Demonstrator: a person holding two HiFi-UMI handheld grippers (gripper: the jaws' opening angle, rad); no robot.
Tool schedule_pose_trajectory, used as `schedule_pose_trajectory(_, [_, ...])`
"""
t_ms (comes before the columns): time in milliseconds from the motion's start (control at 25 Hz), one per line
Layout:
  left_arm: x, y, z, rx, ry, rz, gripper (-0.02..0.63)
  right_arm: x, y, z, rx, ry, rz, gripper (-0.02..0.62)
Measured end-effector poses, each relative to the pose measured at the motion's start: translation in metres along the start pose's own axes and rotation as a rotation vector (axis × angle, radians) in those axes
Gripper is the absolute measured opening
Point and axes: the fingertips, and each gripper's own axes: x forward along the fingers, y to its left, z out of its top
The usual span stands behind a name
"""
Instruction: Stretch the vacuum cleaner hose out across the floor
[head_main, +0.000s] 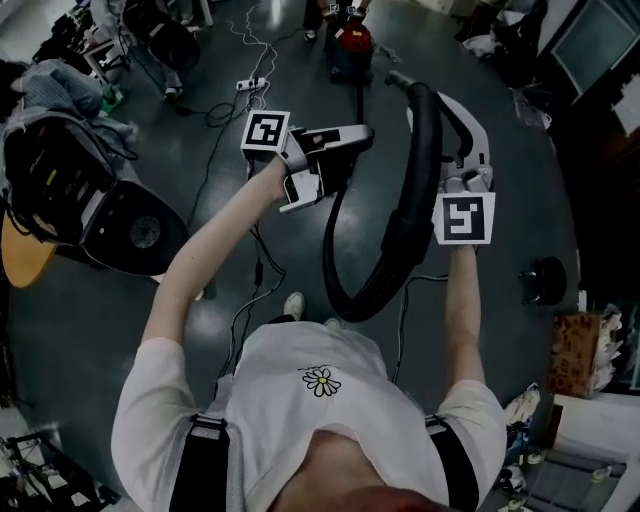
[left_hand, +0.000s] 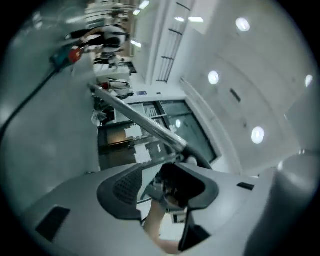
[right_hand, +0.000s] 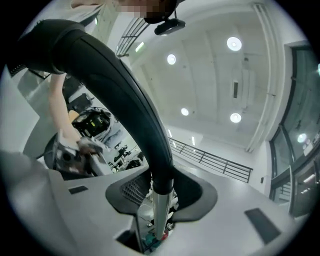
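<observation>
Matte black vacuum hose (head_main: 385, 270) hangs in a U-shaped loop before the person. The right hand-held gripper (right_hand: 162, 192) clenches its cuff, where a shiny metal tube (right_hand: 160, 215) begins (left hand-held gripper (head_main: 345, 160) released, empty). Beyond, a rounded red canister (head_main: 352, 45) sits on the glossy grey floor (head_main: 560, 200).

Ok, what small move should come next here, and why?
Probably bring the left gripper across to the hose and close on it. The hose hangs in a slack loop, clamped only by the right gripper; the left jaws stand apart and empty, so it can't be pulled out straight yet.
</observation>
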Motion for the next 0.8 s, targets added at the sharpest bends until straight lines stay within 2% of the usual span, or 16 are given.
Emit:
schedule_pose_trajectory(40, [0.004, 0.01, 0.009, -0.128, -0.068, -0.053, 0.179, -0.002, 0.009, 0.009, 0.024, -0.012, 0.012, 0.152])
schedule_pose_trajectory(120, [0.008, 0.029, 0.022, -0.312, -0.196, -0.124, 0.179, -0.009, 0.026, 0.014, 0.059, 0.003, 0.034, 0.152])
schedule_pose_trajectory(160, [0.009, 0.037, 0.023, -0.376, -0.24, -0.146, 0.179, -0.015, 0.034, 0.012, 0.062, 0.025, 0.047, 0.152])
schedule_pose_trajectory(240, [0.006, 0.05, 0.019, -0.451, -0.291, -0.164, 0.179, -0.025, 0.048, 0.002, 0.039, 0.085, 0.082, 0.152])
schedule_pose_trajectory(400, [-0.014, 0.082, 0.017, -0.517, -0.378, -0.119, 0.179, -0.046, 0.073, -0.027, -0.059, 0.228, 0.169, 0.152])
schedule_pose_trajectory(520, [-0.02, 0.098, 0.01, -0.527, -0.382, -0.078, 0.179, -0.058, 0.091, -0.042, -0.128, 0.299, 0.226, 0.152])
schedule_pose_trajectory(640, [-0.026, 0.097, 0.01, -0.562, -0.452, -0.139, 0.179, -0.062, 0.107, -0.04, -0.16, 0.285, 0.258, 0.152])
schedule_pose_trajectory(680, [-0.029, 0.095, 0.013, -0.572, -0.477, -0.171, 0.209, -0.063, 0.112, -0.038, -0.162, 0.277, 0.264, 0.152])
schedule_pose_trajectory(720, [-0.029, 0.094, 0.013, -0.573, -0.477, -0.19, 0.21, -0.064, 0.115, -0.037, -0.161, 0.274, 0.269, 0.152])
schedule_pose_trajectory(800, [-0.021, 0.094, 0.004, -0.572, -0.412, -0.202, 0.21, -0.07, 0.121, -0.035, -0.154, 0.273, 0.282, 0.152])
